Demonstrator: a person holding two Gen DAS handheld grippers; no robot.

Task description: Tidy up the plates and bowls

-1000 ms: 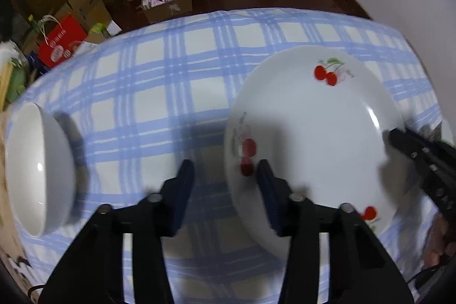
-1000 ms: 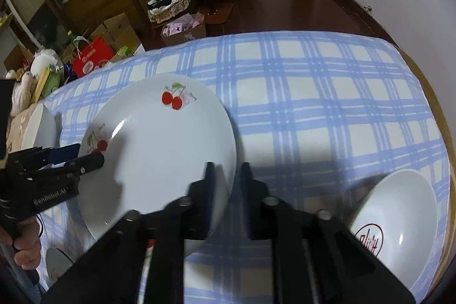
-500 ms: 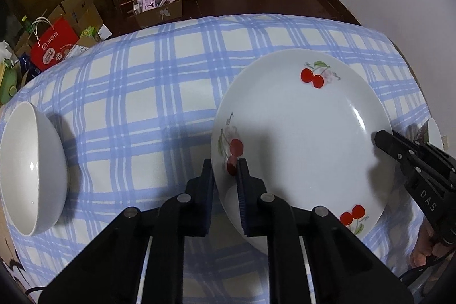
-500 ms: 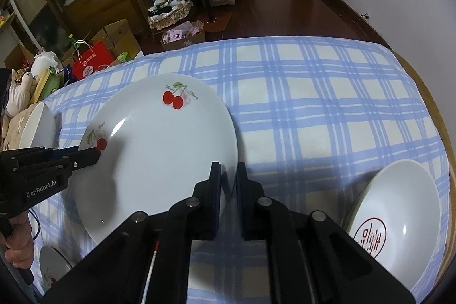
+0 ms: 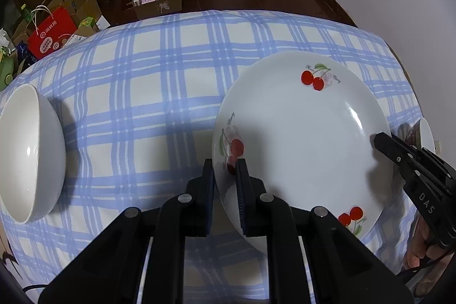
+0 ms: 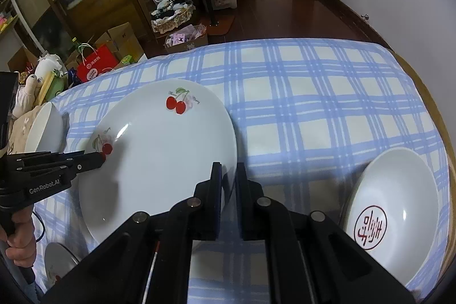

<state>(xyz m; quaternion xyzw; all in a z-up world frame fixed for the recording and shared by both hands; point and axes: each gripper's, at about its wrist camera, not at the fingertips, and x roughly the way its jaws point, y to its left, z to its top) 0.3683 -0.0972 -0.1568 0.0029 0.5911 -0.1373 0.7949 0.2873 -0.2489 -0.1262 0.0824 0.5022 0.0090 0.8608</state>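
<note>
A large white plate with red cherries [image 5: 302,133] is held above the blue checked tablecloth [image 5: 148,93]. My left gripper [image 5: 225,170] is shut on its left rim. My right gripper [image 6: 228,175] is shut on its right rim; the plate [image 6: 159,155] fills the left of that view. A plain white bowl [image 5: 28,153] stands at the table's left edge and also shows in the right wrist view [image 6: 45,130]. A white bowl with a red emblem [image 6: 393,210] stands at the right.
A small plate [image 6: 57,264] lies at the near left under the big one. The table's wooden edge [image 6: 444,127] shows on the right. Beyond the table are boxes, a red bag [image 5: 51,33] and shelves.
My left gripper closed from open onto the plate's left rim. The plate has risen off the cloth, held by both grippers.
</note>
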